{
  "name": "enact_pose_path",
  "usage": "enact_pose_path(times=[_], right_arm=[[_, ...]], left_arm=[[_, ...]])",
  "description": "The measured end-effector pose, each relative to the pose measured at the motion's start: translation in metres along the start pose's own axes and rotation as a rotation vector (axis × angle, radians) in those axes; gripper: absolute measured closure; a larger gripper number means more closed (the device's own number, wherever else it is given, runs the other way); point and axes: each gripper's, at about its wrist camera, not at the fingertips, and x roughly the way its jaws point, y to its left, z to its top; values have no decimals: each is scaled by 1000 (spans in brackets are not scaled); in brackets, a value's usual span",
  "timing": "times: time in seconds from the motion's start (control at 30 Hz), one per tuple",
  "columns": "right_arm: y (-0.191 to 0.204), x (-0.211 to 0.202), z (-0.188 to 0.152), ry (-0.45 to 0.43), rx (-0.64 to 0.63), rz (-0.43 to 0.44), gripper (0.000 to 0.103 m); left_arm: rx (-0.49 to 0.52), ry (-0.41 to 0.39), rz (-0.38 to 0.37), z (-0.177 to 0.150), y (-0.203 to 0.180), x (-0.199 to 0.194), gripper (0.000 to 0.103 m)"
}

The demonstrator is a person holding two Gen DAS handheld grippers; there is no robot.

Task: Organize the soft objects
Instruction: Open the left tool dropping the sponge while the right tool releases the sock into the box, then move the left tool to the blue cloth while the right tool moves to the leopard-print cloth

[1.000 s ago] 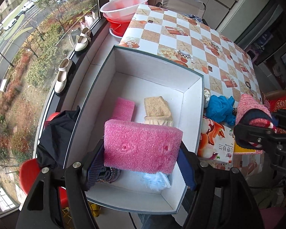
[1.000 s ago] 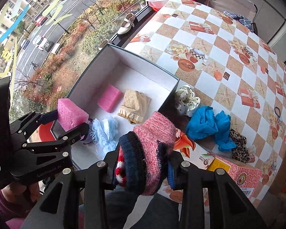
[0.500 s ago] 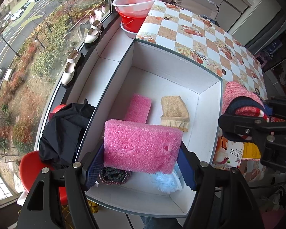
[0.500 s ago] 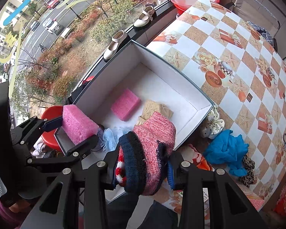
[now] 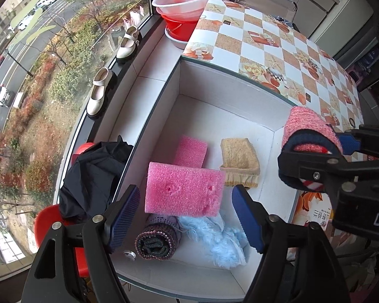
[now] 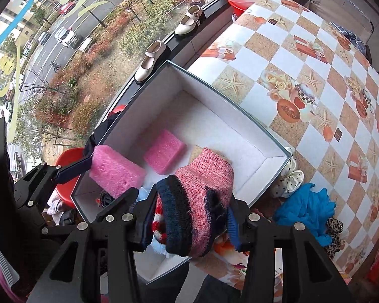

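The left gripper (image 5: 185, 217) has its jaws spread wider than the pink foam block (image 5: 184, 189), with a gap showing between each blue pad and the block's ends in its own view; from the right wrist view one pad seems to touch the block's end, so whether it is free or lightly caught cannot be told. Just below and ahead of this gripper, on the floor of the white box (image 5: 230, 96), lie a rolled dark knit (image 5: 156, 237) and a pale blue fluffy cloth (image 5: 214, 237); further ahead sit a second pink foam piece (image 5: 192, 147) and a tan folded cloth (image 5: 240, 160). The block will likely come down on the knit and fluff, so a release well inside the near wall would suit. The right gripper (image 6: 189, 223) is clamped on a pink and navy knitted sock (image 6: 202, 192), held over the box's near right corner. It would do well to carry the sock further ahead to the bare floor beyond the tan cloth before letting go. Beyond the box, to this gripper's right on the desk (image 6: 315, 88), wait a blue cloth (image 6: 305, 207) and a dotted white cloth (image 6: 289, 179).
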Motion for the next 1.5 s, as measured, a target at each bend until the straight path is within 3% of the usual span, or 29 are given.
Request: enact_pose_path(times=[0.07, 0.13, 0.17, 0.27, 0.47, 0.57, 0.77, 0.93, 1.1, 1.33, 1.5], right_arm=[[-3, 1, 1, 11, 16, 20, 49], [-7, 1, 2, 13, 32, 38, 7], [-9, 0, 2, 11, 41, 33, 2], [-18, -5, 0, 7, 77, 48, 1], [-55, -28, -12, 35, 216, 150, 1], [-80, -49, -24, 27, 276, 163, 1], [-146, -92, -54, 5, 400, 95, 1], [-207, -110, -88, -24, 527, 56, 1], [-264, -102, -119, -1, 624, 37, 1], [-331, -48, -142, 121, 694, 59, 1], [-348, 6, -142, 234, 654, 128, 1]], left_arm=[[-14, 44, -36, 2, 0, 7, 24], [-29, 75, -73, 2, 1, 13, 22], [-36, 79, -78, 2, 0, 16, 19], [-41, 95, -64, 2, -4, 26, 9], [-106, 121, -230, 9, -5, 28, 8], [-64, 120, -283, 17, -20, 18, 8], [116, 129, -313, 31, -84, -7, 8], [268, 152, -275, 31, -148, -6, 8], [396, 197, -175, 31, -200, 20, 8], [465, 312, -70, 35, -237, 68, 8], [480, 397, -57, 39, -254, 93, 8]])
